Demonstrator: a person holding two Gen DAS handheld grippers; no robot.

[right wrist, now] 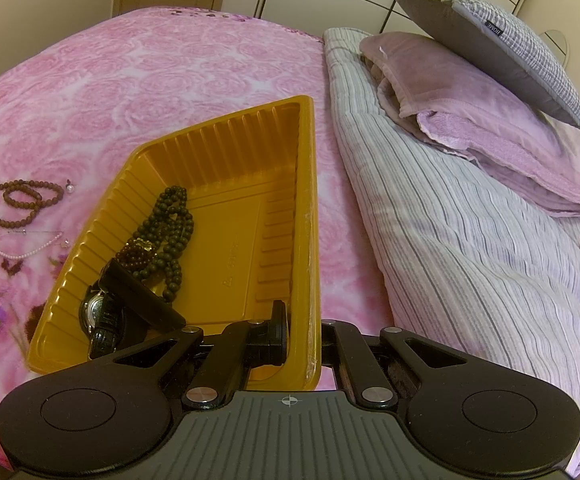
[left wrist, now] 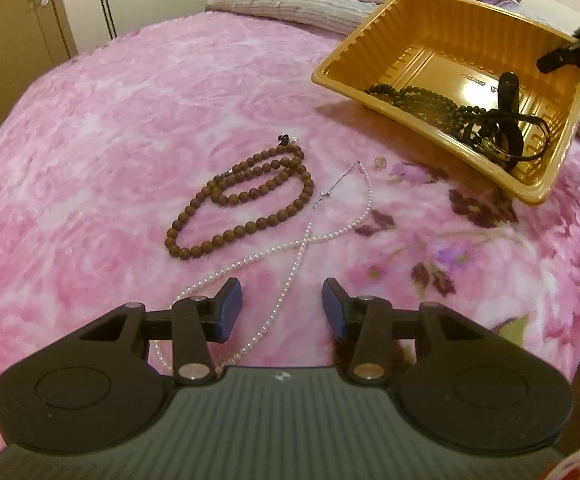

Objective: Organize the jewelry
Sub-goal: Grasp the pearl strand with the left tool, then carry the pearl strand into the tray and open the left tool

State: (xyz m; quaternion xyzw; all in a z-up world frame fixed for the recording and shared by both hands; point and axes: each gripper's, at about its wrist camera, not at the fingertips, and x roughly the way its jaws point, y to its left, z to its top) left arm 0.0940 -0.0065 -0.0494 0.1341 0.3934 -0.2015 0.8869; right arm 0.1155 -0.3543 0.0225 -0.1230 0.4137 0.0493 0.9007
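Jewelry is split between the bed and one tray. I count two strands lying loose on the pink blanket (left wrist: 129, 120): one brown bead necklace (left wrist: 241, 204), coiled in loops, and one white pearl necklace (left wrist: 302, 240), its strands crossing just beside the brown one and running back toward my left tool (left wrist: 281, 310). One small clear bead (left wrist: 380, 161) lies apart, between the pearl necklace and the tray.

My left tool hovers over the near end of the pearl necklace with its two blue-padded fingers (left wrist: 229, 308) spread wide and nothing between them.

One orange plastic tray (right wrist: 310, 208) rests on the blanket, tipped up on the side I hold. Inside it I count one dark bead necklace (right wrist: 169, 232), bunched along the left wall, and one watch (right wrist: 99, 310) with a black strap at the near corner, touching the beads.

My right tool (right wrist: 304, 338) is pinching the tray's near right wall: one finger sits inside the tray, the other is outside and mostly hidden behind the rim.

Beyond the tray, I note one striped quilt (right wrist: 450, 248), one folded purple towel (right wrist: 470, 120) and one grey cushion (right wrist: 490, 44) stacked on it.
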